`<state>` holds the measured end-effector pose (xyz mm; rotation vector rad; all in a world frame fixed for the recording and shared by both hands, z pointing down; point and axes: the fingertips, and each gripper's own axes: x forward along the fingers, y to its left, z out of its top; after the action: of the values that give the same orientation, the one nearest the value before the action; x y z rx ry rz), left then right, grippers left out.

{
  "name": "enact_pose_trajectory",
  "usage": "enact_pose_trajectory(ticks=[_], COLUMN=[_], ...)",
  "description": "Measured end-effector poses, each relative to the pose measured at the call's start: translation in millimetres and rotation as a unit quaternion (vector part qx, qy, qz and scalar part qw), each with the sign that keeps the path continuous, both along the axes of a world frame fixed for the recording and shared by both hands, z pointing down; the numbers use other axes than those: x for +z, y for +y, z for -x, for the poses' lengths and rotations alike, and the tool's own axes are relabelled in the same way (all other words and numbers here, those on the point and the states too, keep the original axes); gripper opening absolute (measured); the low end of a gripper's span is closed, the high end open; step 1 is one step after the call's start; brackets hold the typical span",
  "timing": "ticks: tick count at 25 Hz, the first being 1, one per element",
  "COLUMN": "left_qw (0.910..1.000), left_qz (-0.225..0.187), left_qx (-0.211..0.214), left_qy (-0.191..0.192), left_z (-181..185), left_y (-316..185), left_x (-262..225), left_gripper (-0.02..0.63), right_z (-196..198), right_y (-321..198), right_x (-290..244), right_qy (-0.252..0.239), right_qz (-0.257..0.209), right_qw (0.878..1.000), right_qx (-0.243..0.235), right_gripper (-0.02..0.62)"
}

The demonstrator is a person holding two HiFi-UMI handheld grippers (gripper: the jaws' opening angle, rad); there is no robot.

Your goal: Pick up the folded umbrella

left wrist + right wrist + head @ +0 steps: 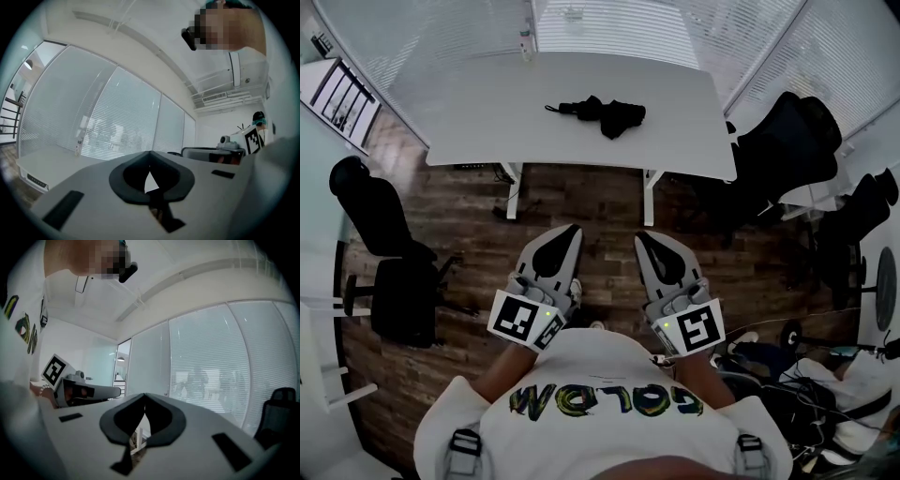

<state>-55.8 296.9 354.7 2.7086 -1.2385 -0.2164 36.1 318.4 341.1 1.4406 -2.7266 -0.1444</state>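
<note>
Black chair, far left: an office chair (384, 253) stands on the wood floor (581, 197), off to the side of the way to the table.

Left gripper: the left gripper (570, 231) is held low in front of the person and points toward the table. Its jaws meet tip to tip with nothing between them.

Table: the white table (469, 112) lies ahead, well apart from both tools.

Umbrella: the folded umbrella (602, 114) — black, lying flat near the middle of the table — has a slim end pointing left and a bulkier, loosely bunched part to the right. Nothing touches it.

Right gripper: the right gripper (643, 238) sits just beside the left one in the same level pose. Its jaws are also together and empty.

Right side: a second chair (787, 141), also dark, stands by the table's right end.

Step in hand: most likely the approach, since neither tool is near enough to grasp.

Doing it well: spread the jaws of the chosen tool before it arrives, not over the umbrella. Come in across the near edge of the table and straddle the thick middle crosswise — a grip on the slim end would probably let the heavy part droop. Close on the firm core rather than loose fabric, which may slip. Lift straight up, with the other tool kept clear.
</note>
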Motion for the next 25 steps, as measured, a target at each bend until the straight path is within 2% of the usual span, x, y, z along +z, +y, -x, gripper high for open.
enact_pose_trajectory(ticks=[12, 18, 25], left_qw=[1.0, 1.0, 1.0], left_qz=[-0.005, -0.002, 0.0], left_qx=[0.0, 0.001, 0.005], left_qy=[-0.002, 0.001, 0.004], left_z=[74.7, 84.9, 75.1], left_y=[-107.0, -138.0, -162.6], left_x=[-7.0, -7.0, -2.9], left_gripper=[0.011, 0.011, 0.011], right_z=[80.3, 84.5, 71.8], right_y=[-105.9, -134.1, -162.3], right_x=[-9.3, -10.7, -7.8], right_qy=[0.007, 0.007, 0.009], right_qz=[-0.009, -0.007, -0.008], right_qw=[1.0, 1.0, 1.0], right_qx=[-0.008, 0.006, 0.014], right_gripper=[0.011, 0.011, 0.011])
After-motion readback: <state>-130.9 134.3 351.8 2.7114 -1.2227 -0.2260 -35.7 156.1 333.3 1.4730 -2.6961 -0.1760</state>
